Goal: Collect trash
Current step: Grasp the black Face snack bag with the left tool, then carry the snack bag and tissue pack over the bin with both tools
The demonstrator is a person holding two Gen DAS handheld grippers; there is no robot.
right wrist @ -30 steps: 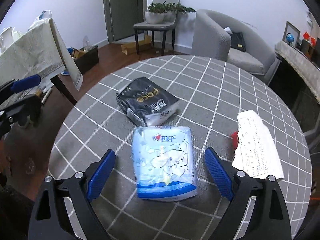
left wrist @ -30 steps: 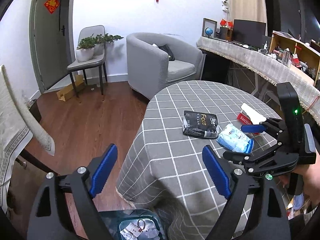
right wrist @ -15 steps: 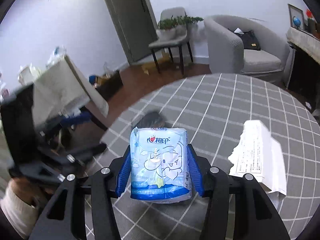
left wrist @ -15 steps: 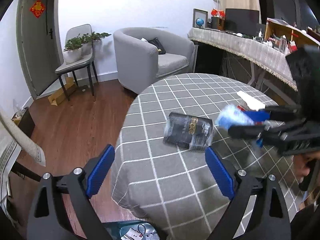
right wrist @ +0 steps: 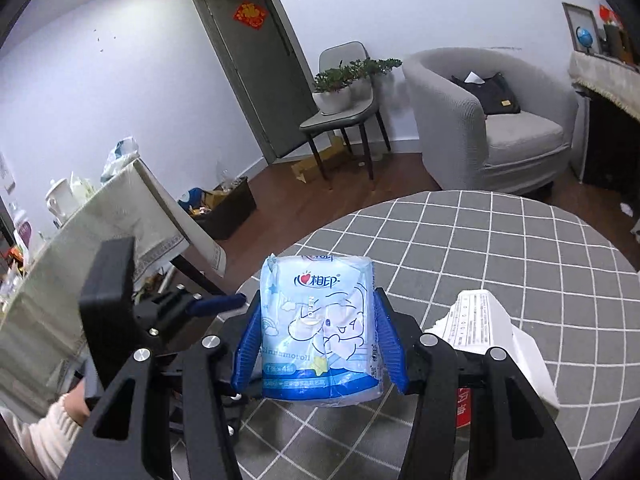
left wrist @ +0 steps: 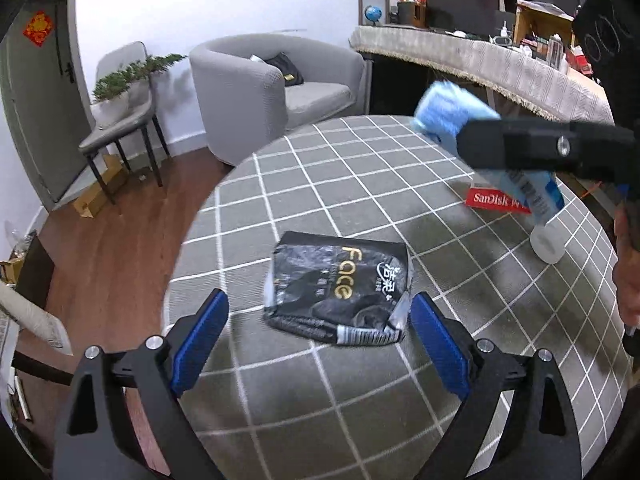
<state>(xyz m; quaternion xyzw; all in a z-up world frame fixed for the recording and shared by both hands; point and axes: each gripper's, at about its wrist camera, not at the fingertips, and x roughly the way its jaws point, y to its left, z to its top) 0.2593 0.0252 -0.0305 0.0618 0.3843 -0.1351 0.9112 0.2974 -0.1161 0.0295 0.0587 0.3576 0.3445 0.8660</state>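
1. My right jaws (right wrist: 316,344) had just closed on the blue tissue pack (right wrist: 318,324), which a second ago lay flat on the worktop (right wrist: 500,248); now it hung clear above the cloth.
2. My left jaws (left wrist: 318,344) stood wide, empty, and had come down around the black Face packet (left wrist: 340,292), not yet touching.
3. I judged one piece secured, the next ready to grip.
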